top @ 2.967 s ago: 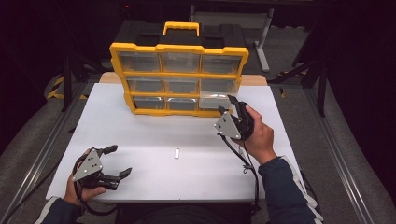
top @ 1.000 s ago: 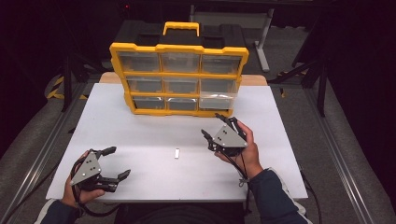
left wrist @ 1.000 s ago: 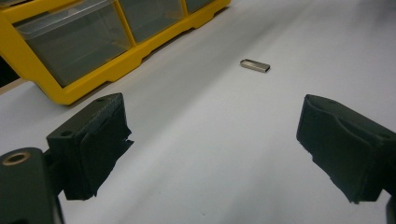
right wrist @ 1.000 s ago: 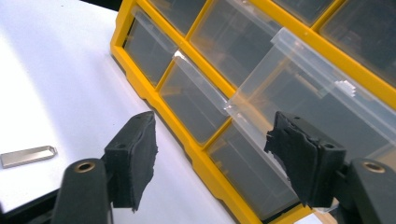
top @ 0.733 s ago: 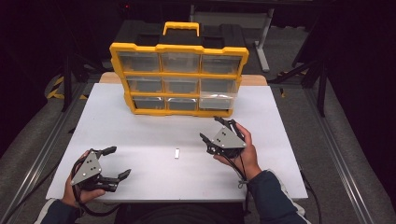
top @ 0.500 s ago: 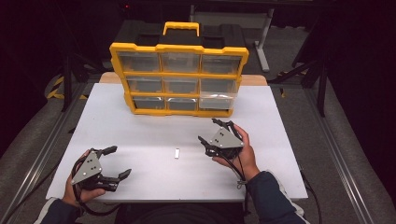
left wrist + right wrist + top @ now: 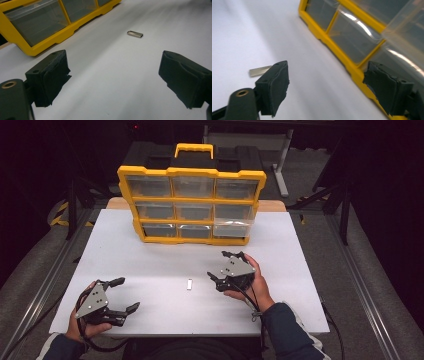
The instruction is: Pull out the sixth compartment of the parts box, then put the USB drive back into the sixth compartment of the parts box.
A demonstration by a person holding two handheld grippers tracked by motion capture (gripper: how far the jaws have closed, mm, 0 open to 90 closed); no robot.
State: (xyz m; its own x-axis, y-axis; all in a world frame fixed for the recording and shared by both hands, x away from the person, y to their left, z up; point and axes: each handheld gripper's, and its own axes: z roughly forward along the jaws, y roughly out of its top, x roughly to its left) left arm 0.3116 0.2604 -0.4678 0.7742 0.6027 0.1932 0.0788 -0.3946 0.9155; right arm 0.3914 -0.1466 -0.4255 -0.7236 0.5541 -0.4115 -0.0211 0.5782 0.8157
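2 grippers, 1 small metal piece, 1 drawer cabinet; ordered left to right.

Left gripper point(image 7: 120, 295): jaws spread wide, nothing between them, resting low over the white table point(image 7: 150, 265) near its front edge. Metal piece point(image 7: 189, 284) ahead of these jaws and off to their right, well apart, seen in the left gripper view point(image 7: 135, 34) as a flat silver tab with 1 rounded, looped end.

Metal piece, orientation: lying flat on the table; long axis, in the high view, running from the table's front edge toward the yellow drawer cabinet point(image 7: 192, 205). Which end faces the cabinet: too small to tell there.

Right gripper point(image 7: 224, 265): jaws just opened further, now wide, gripping nothing. Metal piece point(image 7: 259, 70) just outside the left-hand jaw in the right gripper view, partly hidden behind it, not between the pads.

Progress, as a judgement: pick-up not yet made; piece untouched. Left to do: bringing the right jaws around the piece, closing, lifting, probably stowing it in a drawer; lower-right drawer point(image 7: 231, 228) appears pulled slightly forward.
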